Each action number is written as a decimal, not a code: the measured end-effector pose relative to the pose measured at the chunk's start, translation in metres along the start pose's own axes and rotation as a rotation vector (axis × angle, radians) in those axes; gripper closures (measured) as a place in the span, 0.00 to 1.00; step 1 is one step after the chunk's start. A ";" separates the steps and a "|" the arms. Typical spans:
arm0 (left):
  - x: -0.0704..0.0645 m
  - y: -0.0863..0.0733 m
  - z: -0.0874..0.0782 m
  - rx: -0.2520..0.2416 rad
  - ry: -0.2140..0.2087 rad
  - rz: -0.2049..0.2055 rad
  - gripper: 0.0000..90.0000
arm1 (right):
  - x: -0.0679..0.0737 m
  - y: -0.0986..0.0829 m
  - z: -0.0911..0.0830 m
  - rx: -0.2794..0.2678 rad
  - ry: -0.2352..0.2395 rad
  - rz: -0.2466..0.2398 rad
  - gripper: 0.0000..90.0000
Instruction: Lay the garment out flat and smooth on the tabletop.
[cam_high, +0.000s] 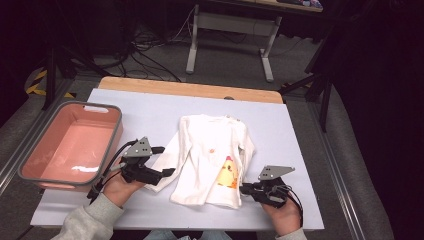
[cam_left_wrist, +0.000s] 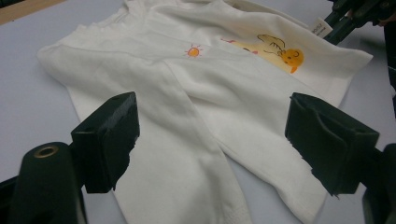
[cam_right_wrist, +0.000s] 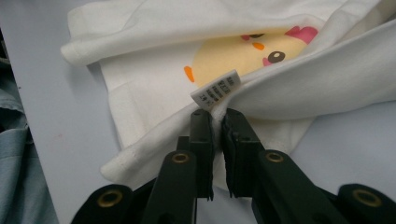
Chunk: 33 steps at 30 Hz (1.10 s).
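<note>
A white long-sleeved child's shirt (cam_high: 207, 137) with a yellow chick print (cam_high: 227, 175) lies flat in the middle of the pale table (cam_high: 150, 107). My left gripper (cam_high: 165, 160) is at the shirt's left sleeve. In the left gripper view it (cam_left_wrist: 212, 112) stands open, its jaws wide apart on either side of the sleeve (cam_left_wrist: 187, 154). My right gripper (cam_high: 243, 188) is at the hem's right corner. In the right gripper view it (cam_right_wrist: 217, 116) is shut on a fold of the shirt (cam_right_wrist: 154, 88) just below the care label (cam_right_wrist: 217, 88).
A pink bin (cam_high: 117, 135) with a grey rim stands empty at the table's left edge. The wooden far edge (cam_high: 190, 89) of the table lies behind the shirt. Bare table surrounds the shirt. Desk legs and cables are on the floor beyond.
</note>
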<state>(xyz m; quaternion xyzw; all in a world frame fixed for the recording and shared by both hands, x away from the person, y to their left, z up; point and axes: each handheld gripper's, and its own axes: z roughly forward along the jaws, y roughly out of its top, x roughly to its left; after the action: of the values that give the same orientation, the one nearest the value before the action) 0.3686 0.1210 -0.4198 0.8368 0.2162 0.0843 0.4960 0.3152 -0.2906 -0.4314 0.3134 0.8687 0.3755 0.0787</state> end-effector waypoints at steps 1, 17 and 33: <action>0.000 0.000 0.000 -0.001 0.001 0.000 0.21 | 0.000 0.001 -0.006 -0.016 -0.006 0.004 0.93; 0.001 0.000 -0.002 -0.010 0.006 -0.009 0.21 | -0.027 0.005 -0.079 -0.152 -0.127 0.048 0.93; 0.004 -0.008 -0.015 -0.050 0.043 -0.041 0.20 | -0.072 -0.016 -0.109 -0.164 -0.213 0.160 0.93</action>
<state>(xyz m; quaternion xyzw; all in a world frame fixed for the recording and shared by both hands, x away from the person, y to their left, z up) 0.3642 0.1378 -0.4193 0.8175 0.2417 0.0973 0.5136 0.3238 -0.4077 -0.3728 0.4122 0.7942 0.4148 0.1654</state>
